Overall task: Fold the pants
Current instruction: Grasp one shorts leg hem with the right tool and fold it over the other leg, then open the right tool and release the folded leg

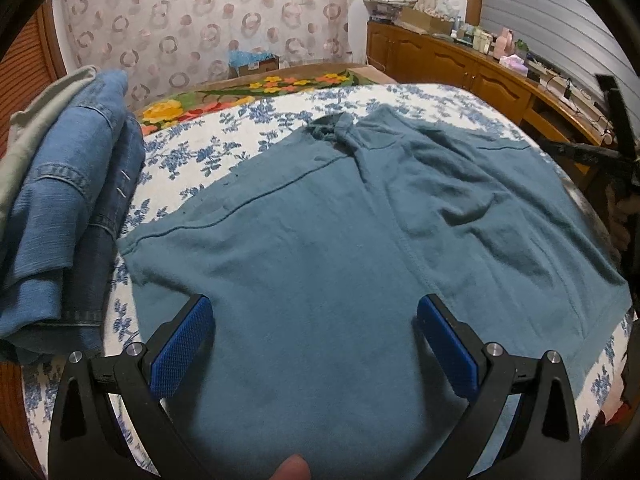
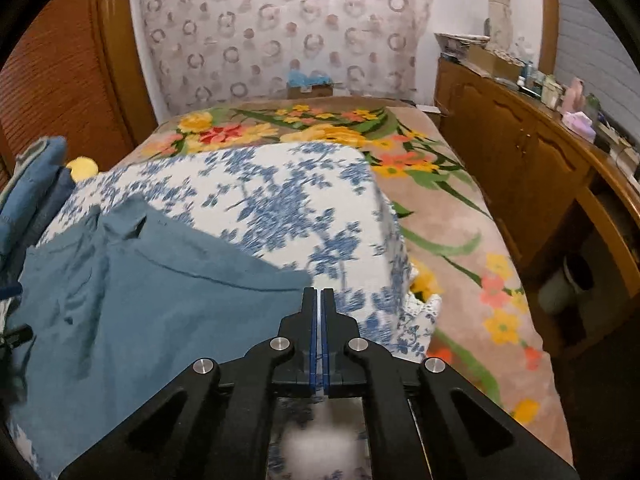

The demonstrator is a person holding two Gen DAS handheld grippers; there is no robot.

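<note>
meanwhile the left tool (image 1: 314, 322) gapes wide over teal pants (image 1: 340, 216) on the bed (image 2: 280, 200), right tool (image 2: 319, 294) closed empty.

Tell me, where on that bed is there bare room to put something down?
Free: the blue-flowered cloth beyond the teal pants, and the flowered blanket alongside the wooden cabinets. Crowded: the side with the stacked jeans.

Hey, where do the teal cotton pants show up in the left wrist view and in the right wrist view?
Left wrist: teal cotton pants fill the centre, spread flat.
Right wrist: lower left, corner reaching the shut right tool.
Shared landmark: blue-and-white floral cloth underneath.
</note>
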